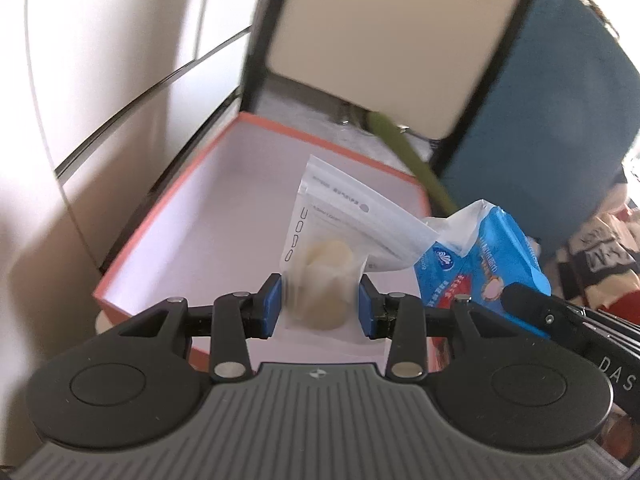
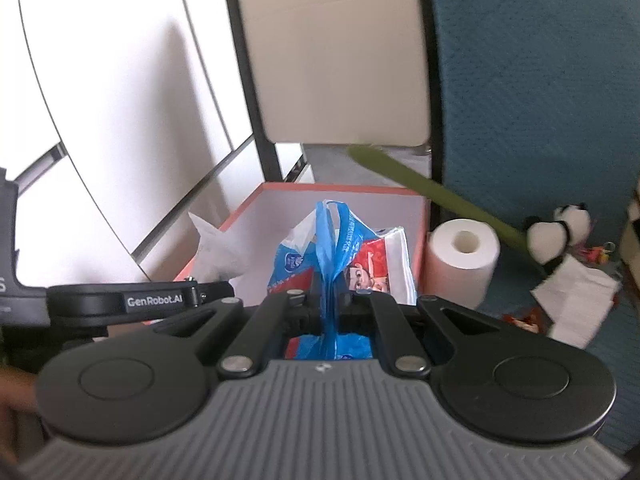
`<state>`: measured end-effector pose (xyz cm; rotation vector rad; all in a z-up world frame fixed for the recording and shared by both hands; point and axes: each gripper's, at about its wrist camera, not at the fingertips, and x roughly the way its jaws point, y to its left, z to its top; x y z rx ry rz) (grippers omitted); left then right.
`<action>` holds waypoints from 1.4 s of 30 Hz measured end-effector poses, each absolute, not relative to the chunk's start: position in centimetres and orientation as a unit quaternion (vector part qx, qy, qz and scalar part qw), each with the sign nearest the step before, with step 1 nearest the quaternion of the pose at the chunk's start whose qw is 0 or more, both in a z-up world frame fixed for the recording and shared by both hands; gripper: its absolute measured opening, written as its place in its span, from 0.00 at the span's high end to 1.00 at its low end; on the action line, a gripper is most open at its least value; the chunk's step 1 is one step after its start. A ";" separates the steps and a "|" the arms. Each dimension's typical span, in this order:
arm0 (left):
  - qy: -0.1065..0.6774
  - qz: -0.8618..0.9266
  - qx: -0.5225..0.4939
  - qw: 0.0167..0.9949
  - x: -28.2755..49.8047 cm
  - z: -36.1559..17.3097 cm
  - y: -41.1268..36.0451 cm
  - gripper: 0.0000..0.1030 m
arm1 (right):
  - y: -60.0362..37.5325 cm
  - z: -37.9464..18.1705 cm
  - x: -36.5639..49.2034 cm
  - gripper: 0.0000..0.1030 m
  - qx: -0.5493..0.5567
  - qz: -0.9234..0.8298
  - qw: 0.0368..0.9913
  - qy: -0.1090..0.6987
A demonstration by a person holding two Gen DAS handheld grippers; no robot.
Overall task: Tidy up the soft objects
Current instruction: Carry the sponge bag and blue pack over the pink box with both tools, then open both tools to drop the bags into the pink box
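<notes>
Both wrist fisheyes look forward and steeply down along their own fingers, close above the white-lined orange-rimmed cardboard box (image 1: pixel 168 216) (image 2: pixel 344 200), sharing it, the blue plastic tissue pack (image 1: pixel 492 256) (image 2: pixel 332 264) and the beige black-framed chair (image 1: pixel 384 40) (image 2: pixel 340 60) behind.

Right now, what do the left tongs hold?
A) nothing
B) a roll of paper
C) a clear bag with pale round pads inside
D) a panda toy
C: the left tongs press on the clear bag, above the orange box.
</notes>
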<state>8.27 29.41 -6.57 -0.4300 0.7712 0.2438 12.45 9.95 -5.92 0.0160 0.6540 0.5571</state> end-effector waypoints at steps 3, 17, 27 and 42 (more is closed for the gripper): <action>0.396 0.116 -0.217 0.884 9.0 -8.0 31.4 0.57 | 11.9 -7.3 13.7 0.93 -0.010 0.279 0.901 0.332; 0.440 0.149 -0.227 0.856 11.7 -11.8 36.6 0.56 | 15.7 -12.3 19.5 0.92 -0.030 0.260 0.876 0.405; 0.442 0.157 -0.205 0.859 12.3 -12.2 37.0 0.25 | 16.0 -12.9 20.2 0.86 -0.017 0.266 0.869 0.416; 0.378 0.150 -0.195 0.893 8.5 -8.4 33.7 0.25 | 11.2 -9.2 17.6 0.48 0.022 0.274 0.891 0.362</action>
